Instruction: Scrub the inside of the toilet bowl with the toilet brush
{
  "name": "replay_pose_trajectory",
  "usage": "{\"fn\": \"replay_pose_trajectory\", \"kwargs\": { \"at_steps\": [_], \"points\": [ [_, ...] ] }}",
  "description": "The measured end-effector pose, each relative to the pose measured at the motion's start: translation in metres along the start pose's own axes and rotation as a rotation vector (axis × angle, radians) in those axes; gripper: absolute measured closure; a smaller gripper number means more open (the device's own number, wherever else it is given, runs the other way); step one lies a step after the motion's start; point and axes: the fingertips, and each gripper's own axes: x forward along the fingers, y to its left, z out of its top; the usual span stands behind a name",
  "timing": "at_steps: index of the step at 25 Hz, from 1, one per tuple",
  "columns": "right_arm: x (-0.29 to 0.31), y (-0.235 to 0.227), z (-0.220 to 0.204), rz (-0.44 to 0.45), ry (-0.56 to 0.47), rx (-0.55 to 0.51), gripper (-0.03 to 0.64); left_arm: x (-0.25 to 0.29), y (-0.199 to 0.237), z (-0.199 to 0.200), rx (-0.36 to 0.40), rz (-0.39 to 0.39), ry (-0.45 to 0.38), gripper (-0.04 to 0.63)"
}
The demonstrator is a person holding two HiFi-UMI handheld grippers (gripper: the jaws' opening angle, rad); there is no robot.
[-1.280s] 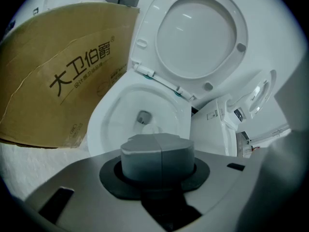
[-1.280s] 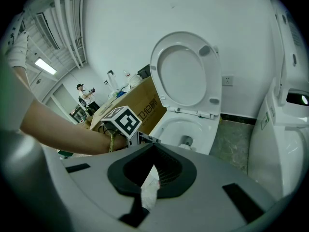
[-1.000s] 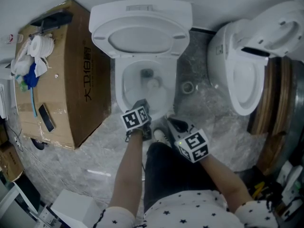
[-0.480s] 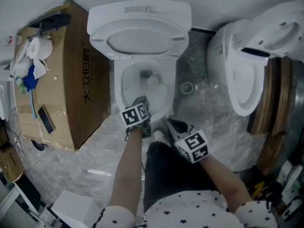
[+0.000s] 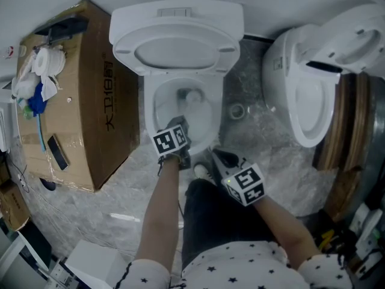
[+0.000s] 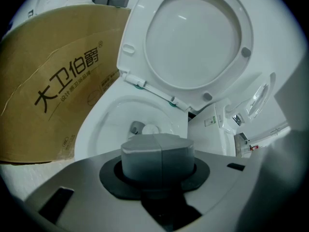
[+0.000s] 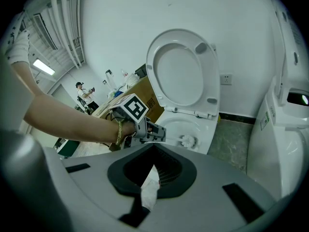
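In the head view, the left gripper is held at the 6 o'clock rim of the toilet bowl, with the right gripper at 5 o'clock. In the left gripper view, the jaws are clamped together. In the right gripper view, the toilet brush is seen held in them, its head inside the bowl. This gripper's own jaws are parted, gripping nothing. Scrubbing is judged under way, and sweeps around the wall are called for next.
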Motion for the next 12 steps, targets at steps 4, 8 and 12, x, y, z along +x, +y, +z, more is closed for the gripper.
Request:
{"fn": "replay_pose_trajectory", "kwargs": {
  "at_steps": [4, 8, 12],
  "points": [
    [0.0, -0.001, 0.0, 0.004, 0.012, 0.008, 0.611, 0.001, -0.002, 0.007, 0.01, -0.003, -0.007, 0.439],
    [0.002, -0.003, -0.002, 0.001, 0.012, 0.002, 0.611, 0.001, -0.001, 0.011, 0.02, -0.001, -0.011, 0.439],
    [0.002, 0.0, -0.001, 0.009, 0.023, 0.016, 0.611, 0.001, 0.001, 0.013, 0.022, 0.002, -0.013, 0.439]
  ]
}}
